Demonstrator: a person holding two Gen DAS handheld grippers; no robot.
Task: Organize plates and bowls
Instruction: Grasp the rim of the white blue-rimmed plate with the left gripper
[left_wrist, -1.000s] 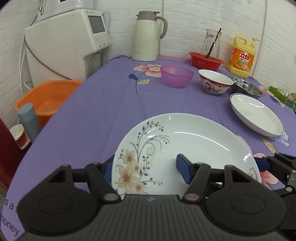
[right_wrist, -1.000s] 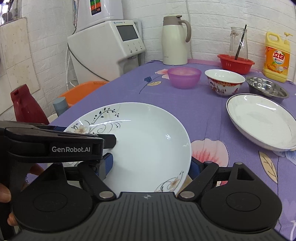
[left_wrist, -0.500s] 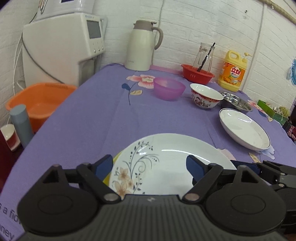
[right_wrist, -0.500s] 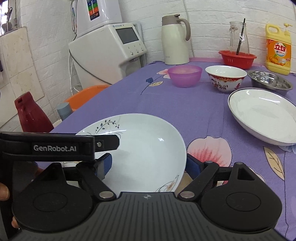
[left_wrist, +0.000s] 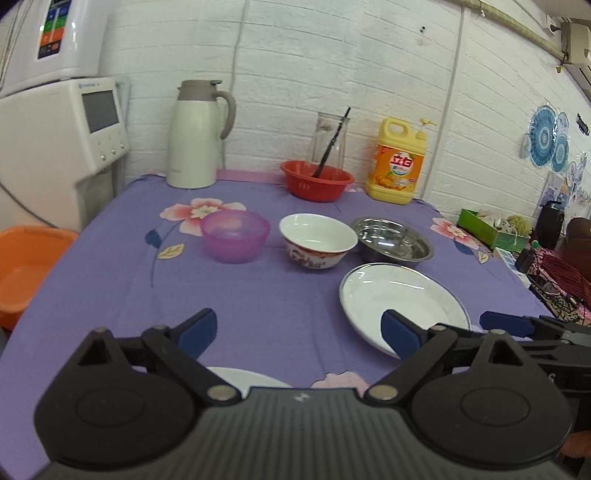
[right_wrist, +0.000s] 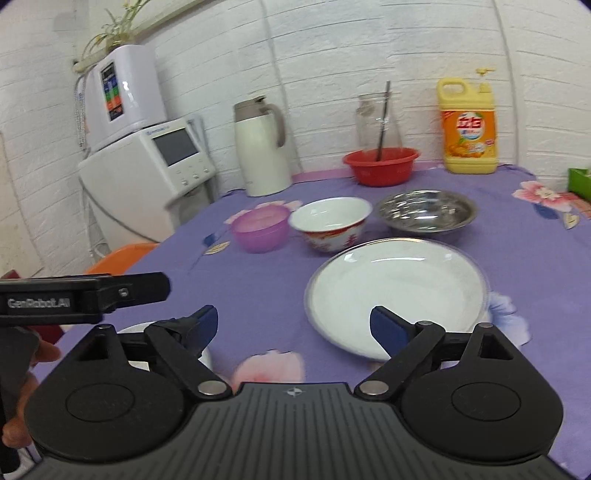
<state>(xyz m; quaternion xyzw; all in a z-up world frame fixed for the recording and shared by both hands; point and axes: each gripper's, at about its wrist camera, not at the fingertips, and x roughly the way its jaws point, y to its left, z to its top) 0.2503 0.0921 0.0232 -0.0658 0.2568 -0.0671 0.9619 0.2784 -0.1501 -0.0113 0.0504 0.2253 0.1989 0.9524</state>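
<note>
A plain white plate lies on the purple tablecloth, ahead and right. Behind it stand a purple plastic bowl, a red-patterned white bowl and a steel bowl. The floral plate lies under both grippers, mostly hidden. My left gripper is open and empty above the cloth. My right gripper is open and empty, its right fingertip over the white plate's near rim.
At the back stand a white thermos jug, a red basin with a glass jar, and a yellow detergent bottle. A white appliance and an orange tub are at the left. A green box sits at the right edge.
Both grippers have lifted and tilted up away from the floral plate, which now lies almost out of view below. The left gripper's jaws opened wider off the plate's rim.
</note>
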